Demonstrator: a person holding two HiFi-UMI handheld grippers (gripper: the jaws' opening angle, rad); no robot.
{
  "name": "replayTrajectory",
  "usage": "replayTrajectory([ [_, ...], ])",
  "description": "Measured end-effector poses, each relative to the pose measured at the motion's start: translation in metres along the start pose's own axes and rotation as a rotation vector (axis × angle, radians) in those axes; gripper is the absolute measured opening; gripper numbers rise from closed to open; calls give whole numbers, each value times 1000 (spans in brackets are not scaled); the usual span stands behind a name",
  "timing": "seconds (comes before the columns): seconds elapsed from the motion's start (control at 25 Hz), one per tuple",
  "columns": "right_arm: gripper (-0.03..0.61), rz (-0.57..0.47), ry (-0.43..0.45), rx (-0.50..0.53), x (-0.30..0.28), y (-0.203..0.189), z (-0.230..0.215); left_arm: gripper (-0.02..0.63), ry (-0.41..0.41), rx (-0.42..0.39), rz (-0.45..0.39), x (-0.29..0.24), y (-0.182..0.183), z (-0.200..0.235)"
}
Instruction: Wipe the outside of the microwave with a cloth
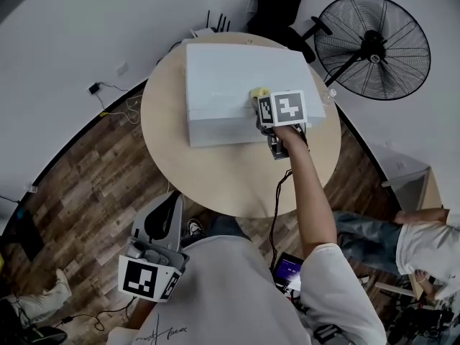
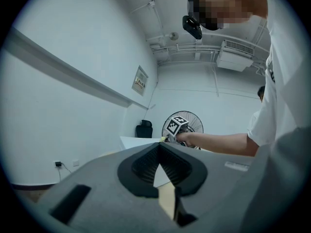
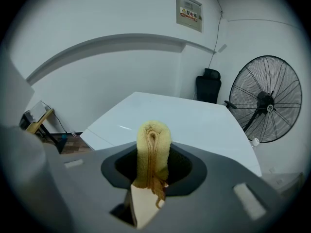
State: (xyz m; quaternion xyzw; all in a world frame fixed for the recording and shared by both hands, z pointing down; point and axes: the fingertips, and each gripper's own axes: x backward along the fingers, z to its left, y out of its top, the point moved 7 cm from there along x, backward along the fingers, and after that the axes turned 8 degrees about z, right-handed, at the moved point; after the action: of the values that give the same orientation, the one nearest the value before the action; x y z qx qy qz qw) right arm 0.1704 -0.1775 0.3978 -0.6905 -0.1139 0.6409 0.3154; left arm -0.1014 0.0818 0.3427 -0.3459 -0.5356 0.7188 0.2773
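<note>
Right tool (image 3: 153,173) around cloth (image 3: 153,140), above microwave (image 3: 204,123)

The cloth (image 3: 153,152) is looking fluffy and napped, the microwave (image 1: 230,85) is showing smooth, faintly glossy white, the table (image 1: 237,171) smooth matt, the floor (image 1: 79,185) grained wood.

Even indoor light, fisheye-warped edges

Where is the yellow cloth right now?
The yellow cloth is pinched in the fingers of the right gripper, held over the top of the white microwave on the round table, on the side nearest the standing fan.
</note>
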Motion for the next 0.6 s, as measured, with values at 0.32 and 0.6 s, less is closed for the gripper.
replayTrajectory([
  [0.32, 132, -11, 34, 22, -6, 10, 45, -5, 10, 1, -6, 11, -1, 8],
  [0.6, 132, -19, 82, 37, -11, 18, 80, -5, 22, -1, -8, 18, 0, 11],
])
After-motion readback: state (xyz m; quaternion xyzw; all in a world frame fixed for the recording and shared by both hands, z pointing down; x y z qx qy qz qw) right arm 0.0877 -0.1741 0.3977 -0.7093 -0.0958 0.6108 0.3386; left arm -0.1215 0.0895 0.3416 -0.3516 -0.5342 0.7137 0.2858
